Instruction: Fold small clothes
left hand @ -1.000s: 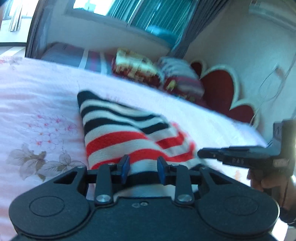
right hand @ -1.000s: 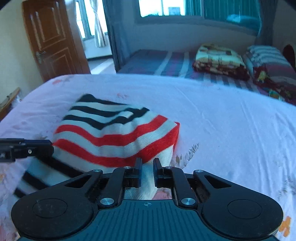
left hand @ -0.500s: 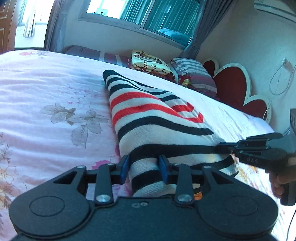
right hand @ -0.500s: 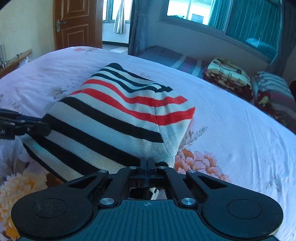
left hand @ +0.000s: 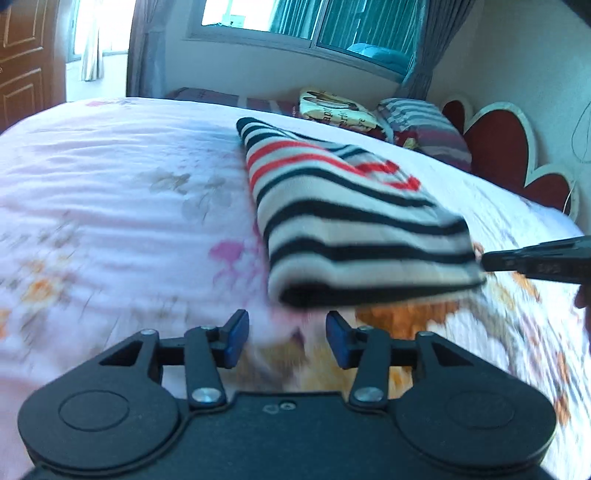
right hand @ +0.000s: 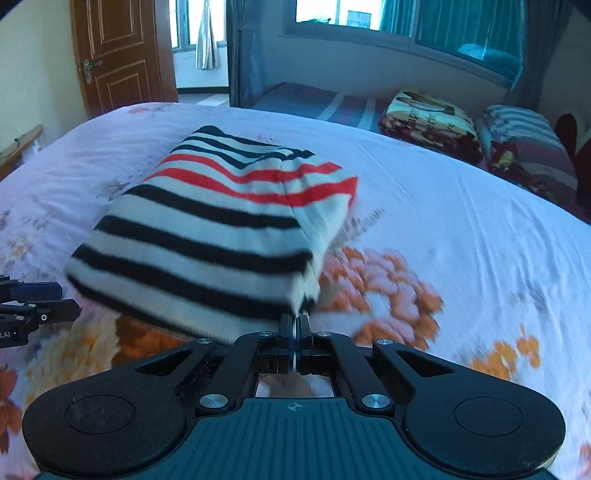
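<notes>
On the floral pink bedsheet [right hand: 461, 229] the folded black-white-red striped knit garment [right hand: 221, 229] lies flat, right gripper [right hand: 294, 325] pinching its near corner, probably to square the fold, while left gripper [left hand: 282, 334] is opening, nothing between its pads.

We see bright daylight from the windows [left hand: 295, 22], blown out white, with a bluish cast. Motion blur smears the flowered bedsheet [left hand: 110, 221] near us in both views. Fisheye bends the door [right hand: 118, 51] and walls; corners go dark.
</notes>
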`<state>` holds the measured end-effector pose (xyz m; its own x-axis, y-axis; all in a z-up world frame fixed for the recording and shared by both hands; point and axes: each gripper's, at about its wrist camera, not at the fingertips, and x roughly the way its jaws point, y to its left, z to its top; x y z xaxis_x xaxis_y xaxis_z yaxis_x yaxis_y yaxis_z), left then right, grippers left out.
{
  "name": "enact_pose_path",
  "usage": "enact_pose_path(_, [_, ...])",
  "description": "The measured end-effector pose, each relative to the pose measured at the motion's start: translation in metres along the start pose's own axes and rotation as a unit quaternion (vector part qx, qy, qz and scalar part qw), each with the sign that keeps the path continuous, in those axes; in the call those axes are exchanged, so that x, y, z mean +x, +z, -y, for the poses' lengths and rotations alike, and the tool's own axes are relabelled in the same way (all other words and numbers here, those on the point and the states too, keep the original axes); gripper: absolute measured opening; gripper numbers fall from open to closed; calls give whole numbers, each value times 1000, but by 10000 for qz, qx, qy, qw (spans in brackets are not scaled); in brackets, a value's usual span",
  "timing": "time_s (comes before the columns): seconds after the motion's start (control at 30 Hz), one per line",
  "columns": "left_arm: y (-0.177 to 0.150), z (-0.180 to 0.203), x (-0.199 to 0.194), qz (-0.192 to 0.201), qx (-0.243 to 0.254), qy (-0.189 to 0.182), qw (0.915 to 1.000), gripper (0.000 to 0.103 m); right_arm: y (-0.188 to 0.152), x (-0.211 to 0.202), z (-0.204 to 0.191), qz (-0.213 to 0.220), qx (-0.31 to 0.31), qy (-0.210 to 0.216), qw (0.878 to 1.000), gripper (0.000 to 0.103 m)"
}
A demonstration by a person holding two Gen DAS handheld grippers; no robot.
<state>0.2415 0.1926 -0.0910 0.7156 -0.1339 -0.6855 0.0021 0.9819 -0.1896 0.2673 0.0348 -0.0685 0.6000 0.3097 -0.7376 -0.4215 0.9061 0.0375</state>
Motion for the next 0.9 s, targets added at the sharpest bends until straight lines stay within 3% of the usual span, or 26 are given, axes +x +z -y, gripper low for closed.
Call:
enact_pose_path(0.03, [-5,4,-12,79,-2,10,10000,45,-8,-12,2,54,118,52,9999,0])
enact_pose_path(0.1, [-15,14,-38,341,-2,179,9993,66,-24,-40,3,202,321,135,9992,0])
enact_pose_path(0.13, [-18,20,-52,492,21,267,9984,68,-31,-54,2,281,380,140,9988,0])
enact_pose_path(0.33, [-28,66,-124,985,213,105,9949,71,-68,-139,-17,710,464,189,9962,0])
enact_pose_path(0.4, [-33,82,-145,1116,338,112,9931,73,-76,-164,-27,856,451,162,9952,9])
enact_pose_path(0.43, [-35,87,-154,1153,350,91,9927,73,-81,-177,-31,955,455,84,9944,50])
enact_pose_path(0.47, [-39,92,-163,1189,333,72,9923,73,-86,-191,-35,1131,490,-71,9923,101])
enact_pose_path(0.53, [-46,99,-179,1263,308,66,9915,73,-97,-219,-43,1654,482,-275,9847,103])
enact_pose_path(0.67, [-59,110,-209,1360,354,104,9900,74,-110,-257,-57,1722,447,-310,9836,103])
enact_pose_path(0.8, [-68,122,-234,1531,450,286,9868,84,-125,-284,-63,1768,489,-352,9824,103])
enact_pose_path(0.9, [-73,131,-249,1639,604,421,9837,85,-135,-295,-60,1721,698,-404,9818,103])
